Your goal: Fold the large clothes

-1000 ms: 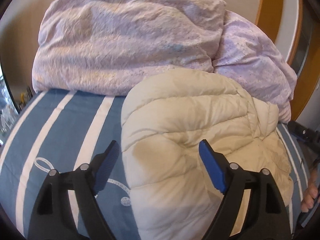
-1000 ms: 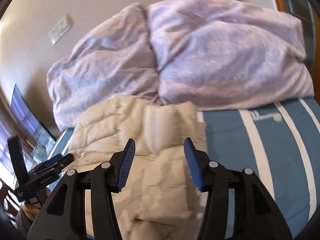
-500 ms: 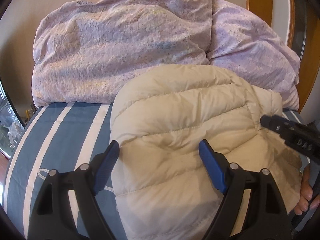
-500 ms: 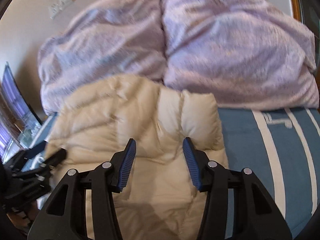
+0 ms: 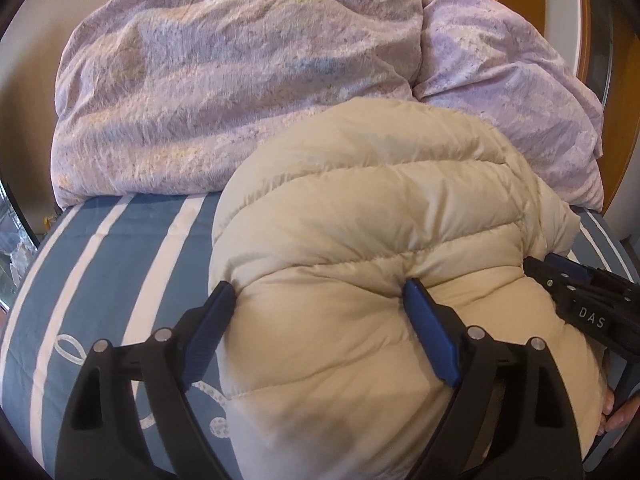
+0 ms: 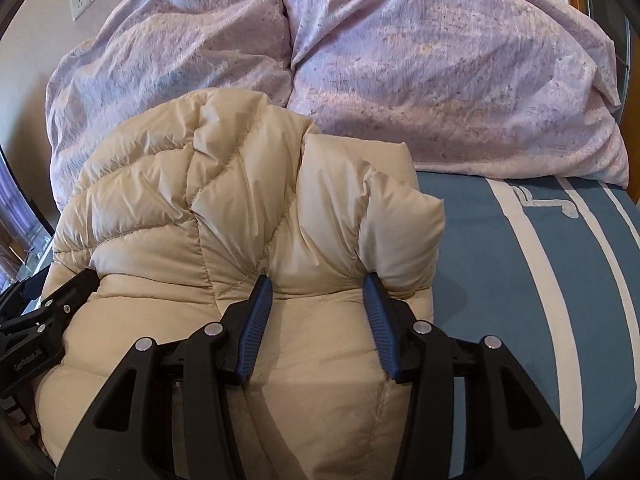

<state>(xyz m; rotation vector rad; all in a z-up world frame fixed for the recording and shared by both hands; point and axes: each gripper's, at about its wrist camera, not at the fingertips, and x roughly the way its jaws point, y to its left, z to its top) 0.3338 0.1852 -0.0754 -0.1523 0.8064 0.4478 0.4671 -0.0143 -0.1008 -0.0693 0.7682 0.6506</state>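
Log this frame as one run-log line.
stage: pressing fold | left gripper: open, fingers dented into puffy beige quilted down jacket | right gripper: open, straddling jacket's bunched section | surface: blue white-striped bedsheet | behind: lilac duvet

Both views are evenly lit by soft daylight — no glare. Shadows are faint, gathered in the folds of the cream jacket (image 5: pixel 380 248) and lilac duvet (image 6: pixel 440 60). Focus is sharp at centre; fisheye distortion bends the edges — black vignette fills corners.

jacket (image 5: pixel 380 248) base hidden, hand (image 5: pixel 618 420) cropped (right edge) — blurred
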